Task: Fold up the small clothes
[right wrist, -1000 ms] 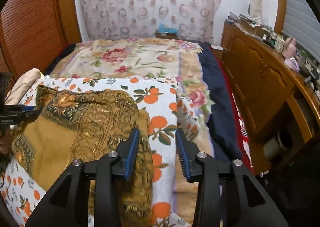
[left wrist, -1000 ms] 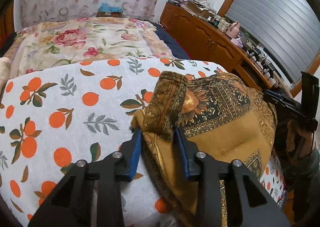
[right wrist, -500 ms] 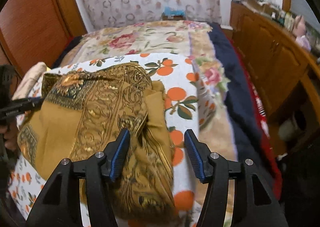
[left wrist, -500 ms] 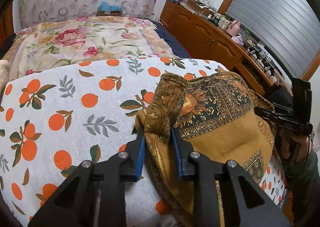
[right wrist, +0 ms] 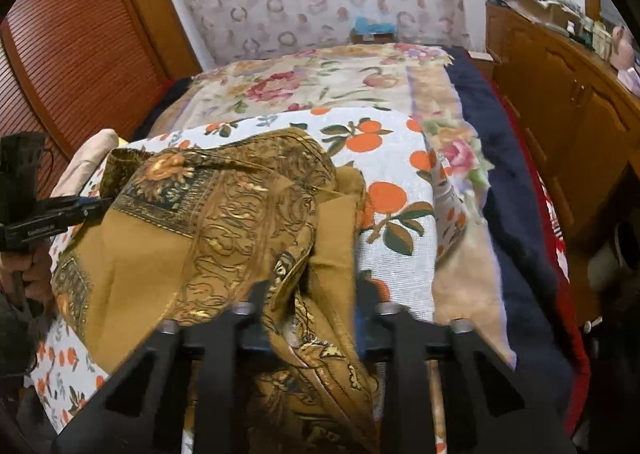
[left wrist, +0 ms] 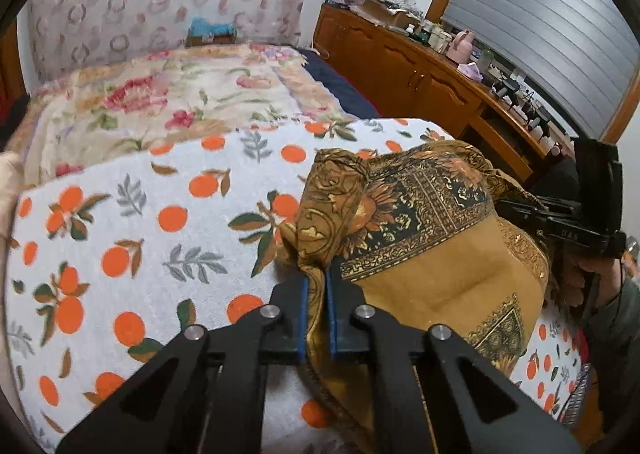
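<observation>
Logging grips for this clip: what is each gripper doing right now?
Left gripper: shut on the brown scarf.
Right gripper: jaws just closing around the scarf; pads hidden, grip unclear.

The left matte-black two-finger claw (left wrist: 317,296) has blue rubber pads (left wrist: 304,318) and silver round screws (left wrist: 269,311) behind them on angular cut-out arms. The right claw (right wrist: 310,314) looks alike; beside it, a grey-green sleeve (left wrist: 614,318).

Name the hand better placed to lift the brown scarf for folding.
Left. The left gripper is clamped on a bunched edge of the brown scarf. The right gripper has just been closing, scarf between its fingers, grip unclear.
</observation>
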Motion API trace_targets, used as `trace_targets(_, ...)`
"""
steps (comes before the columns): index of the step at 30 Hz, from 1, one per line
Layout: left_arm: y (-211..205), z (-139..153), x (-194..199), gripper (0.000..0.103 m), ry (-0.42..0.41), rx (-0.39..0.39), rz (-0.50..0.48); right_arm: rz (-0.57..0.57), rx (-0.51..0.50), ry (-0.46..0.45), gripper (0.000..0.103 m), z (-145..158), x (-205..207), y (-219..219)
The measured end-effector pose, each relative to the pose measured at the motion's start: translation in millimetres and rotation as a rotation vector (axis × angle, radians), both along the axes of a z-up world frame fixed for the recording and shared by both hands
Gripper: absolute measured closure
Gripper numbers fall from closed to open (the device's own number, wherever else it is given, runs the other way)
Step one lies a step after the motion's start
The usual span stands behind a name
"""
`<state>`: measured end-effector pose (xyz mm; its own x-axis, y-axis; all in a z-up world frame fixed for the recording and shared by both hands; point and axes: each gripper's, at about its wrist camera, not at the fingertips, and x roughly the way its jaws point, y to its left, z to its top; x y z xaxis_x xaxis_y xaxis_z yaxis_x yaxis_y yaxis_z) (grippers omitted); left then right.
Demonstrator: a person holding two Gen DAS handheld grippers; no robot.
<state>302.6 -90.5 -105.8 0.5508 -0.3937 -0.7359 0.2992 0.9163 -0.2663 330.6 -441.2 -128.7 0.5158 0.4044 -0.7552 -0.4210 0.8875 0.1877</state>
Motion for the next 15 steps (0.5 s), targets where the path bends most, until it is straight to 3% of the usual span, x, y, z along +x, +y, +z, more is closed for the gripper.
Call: trace_targets(15, 30, 66, -45, 0.099, -0.176, -0.065, 0.026, 0.062, 0.007, -0.208, 0.096, 62, -23, 44)
